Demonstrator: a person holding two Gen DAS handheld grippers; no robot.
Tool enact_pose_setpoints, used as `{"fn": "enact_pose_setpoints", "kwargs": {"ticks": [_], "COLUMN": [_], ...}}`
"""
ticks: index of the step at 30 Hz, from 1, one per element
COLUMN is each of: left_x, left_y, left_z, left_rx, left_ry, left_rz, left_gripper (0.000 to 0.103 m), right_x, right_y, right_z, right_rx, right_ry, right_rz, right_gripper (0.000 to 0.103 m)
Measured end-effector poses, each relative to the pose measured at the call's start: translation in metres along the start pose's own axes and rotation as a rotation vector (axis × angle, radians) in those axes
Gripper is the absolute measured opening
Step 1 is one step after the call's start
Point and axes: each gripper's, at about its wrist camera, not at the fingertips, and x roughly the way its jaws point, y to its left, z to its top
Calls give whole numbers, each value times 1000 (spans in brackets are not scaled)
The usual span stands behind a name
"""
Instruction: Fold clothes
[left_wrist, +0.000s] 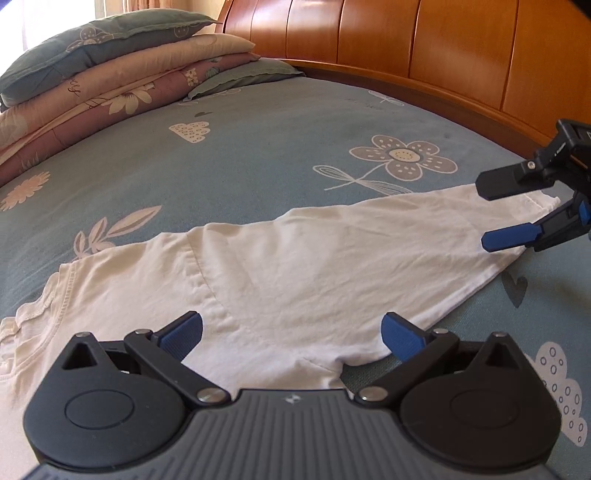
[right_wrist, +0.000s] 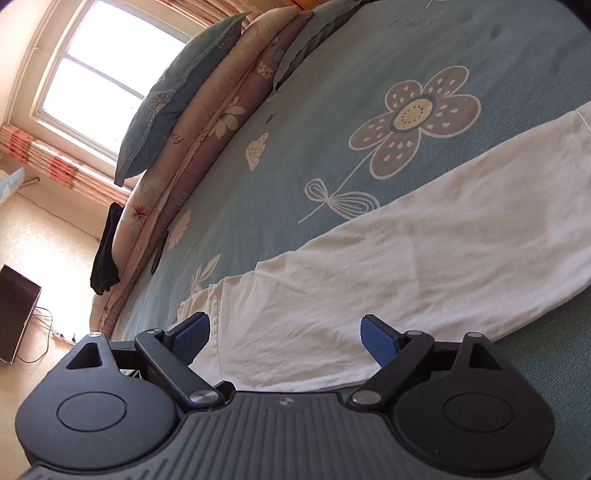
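A white shirt (left_wrist: 295, 266) lies folded into a long strip across the blue flowered bedsheet (left_wrist: 258, 147), its collar end at the left and its hem end at the right. My left gripper (left_wrist: 291, 336) stands open just above the shirt's near edge, around the sleeve area, with nothing pressed between its blue pads. My right gripper (left_wrist: 485, 218) hovers open at the hem end, one finger above the other. In the right wrist view the right gripper (right_wrist: 286, 339) is open over the white shirt (right_wrist: 369, 266), pads apart and clear of the cloth.
A stack of pillows and folded quilts (left_wrist: 110, 74) fills the far left of the bed. The wooden headboard (left_wrist: 406, 48) runs along the back. Past the bed's edge are a window (right_wrist: 103, 74), a hanging dark cloth (right_wrist: 105, 254) and a dark screen (right_wrist: 14, 314) on the floor.
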Motion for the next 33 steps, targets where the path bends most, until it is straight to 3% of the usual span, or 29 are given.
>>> {"fn": "enact_pose_setpoints", "kwargs": {"ticks": [3, 8, 12, 13, 17, 22, 23, 27, 30, 33], "left_x": [-2, 16, 11, 10, 8, 24, 26, 17, 7, 4], "left_y": [1, -1, 0, 0, -5, -18, -20, -22, -23, -18], "left_z": [2, -6, -7, -5, 4, 1, -1, -5, -1, 4], "left_rx": [-13, -4, -4, -6, -8, 25, 36, 89, 114, 74], "left_ry": [0, 83, 76, 71, 37, 73, 78, 86, 59, 45], "left_rz": [-1, 25, 12, 6, -21, -22, -21, -35, -26, -36], "left_gripper": [102, 102, 102, 102, 102, 102, 102, 102, 102, 102], "right_x": [17, 19, -11, -13, -5, -1, -10, -47, -45, -22], "right_y": [0, 0, 4, 0, -11, -14, -19, -30, -27, -9], "right_z": [1, 1, 5, 7, 11, 15, 18, 25, 24, 20], "right_rx": [5, -63, -167, -150, -75, -95, -71, -17, -40, -180], "right_ry": [19, 82, -98, -118, -82, -64, -105, -352, -372, -357], "right_rz": [11, -112, -364, -357, -190, -256, -280, -516, -566, -697], "right_gripper": [92, 90, 93, 93, 93, 94, 94, 94, 95, 95]}}
